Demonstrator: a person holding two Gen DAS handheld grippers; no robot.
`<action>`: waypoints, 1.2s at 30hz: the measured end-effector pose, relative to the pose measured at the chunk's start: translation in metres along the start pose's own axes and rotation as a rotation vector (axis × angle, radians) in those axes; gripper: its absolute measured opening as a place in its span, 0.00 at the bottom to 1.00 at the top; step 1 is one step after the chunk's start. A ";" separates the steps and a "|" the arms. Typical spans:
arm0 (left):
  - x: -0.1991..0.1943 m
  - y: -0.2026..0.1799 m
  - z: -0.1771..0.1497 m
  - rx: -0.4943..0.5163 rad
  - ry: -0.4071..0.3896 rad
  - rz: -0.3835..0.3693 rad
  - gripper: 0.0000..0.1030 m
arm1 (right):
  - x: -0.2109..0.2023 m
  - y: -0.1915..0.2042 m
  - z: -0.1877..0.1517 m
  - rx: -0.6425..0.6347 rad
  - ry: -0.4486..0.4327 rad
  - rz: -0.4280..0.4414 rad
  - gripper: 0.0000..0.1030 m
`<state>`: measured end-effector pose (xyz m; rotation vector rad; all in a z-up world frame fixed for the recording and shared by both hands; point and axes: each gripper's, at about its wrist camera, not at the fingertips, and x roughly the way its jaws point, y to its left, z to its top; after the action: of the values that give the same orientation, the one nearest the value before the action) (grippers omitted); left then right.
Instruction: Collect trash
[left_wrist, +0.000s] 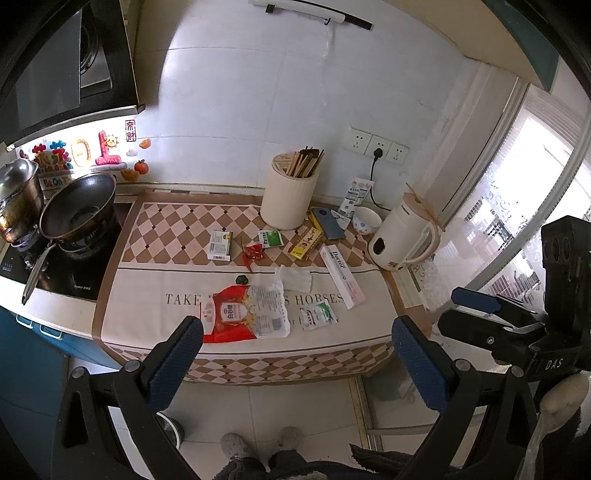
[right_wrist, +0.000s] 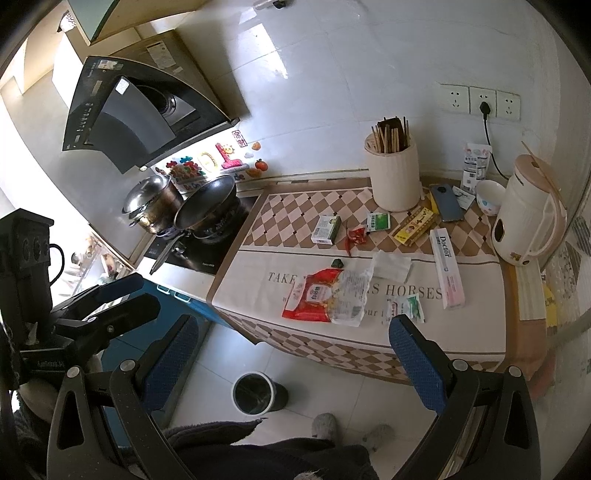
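Left-wrist view first: my left gripper (left_wrist: 295, 354) stands wide open and empty, short of the counter edge; the red-and-clear food wrapper (left_wrist: 245, 314) lies straight ahead between my fingertips, its long axis running across my line of reach; my right gripper (left_wrist: 476, 306), beside it, also shows parted jaws. Right-wrist view: my right gripper (right_wrist: 291, 354) is open, empty; the food wrapper (right_wrist: 327, 295) sits ahead, slightly left of centre; the waste bin (right_wrist: 255, 393) stands on the floor below the wrapper. I judge the left gripper nearer.
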<state>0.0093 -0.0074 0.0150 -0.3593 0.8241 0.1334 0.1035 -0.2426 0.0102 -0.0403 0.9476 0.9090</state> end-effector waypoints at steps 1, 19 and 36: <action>0.000 0.000 0.001 0.000 0.000 -0.001 1.00 | 0.000 0.000 0.000 0.000 0.000 -0.001 1.00; -0.001 0.000 0.001 0.004 -0.005 -0.001 1.00 | 0.002 0.004 0.003 -0.008 0.000 0.005 1.00; 0.103 0.044 0.042 0.096 -0.029 0.518 1.00 | 0.035 -0.027 0.012 0.153 -0.077 -0.222 1.00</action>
<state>0.0964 0.0460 -0.0462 -0.0463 0.8774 0.5782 0.1396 -0.2321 -0.0169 0.0198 0.9180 0.6281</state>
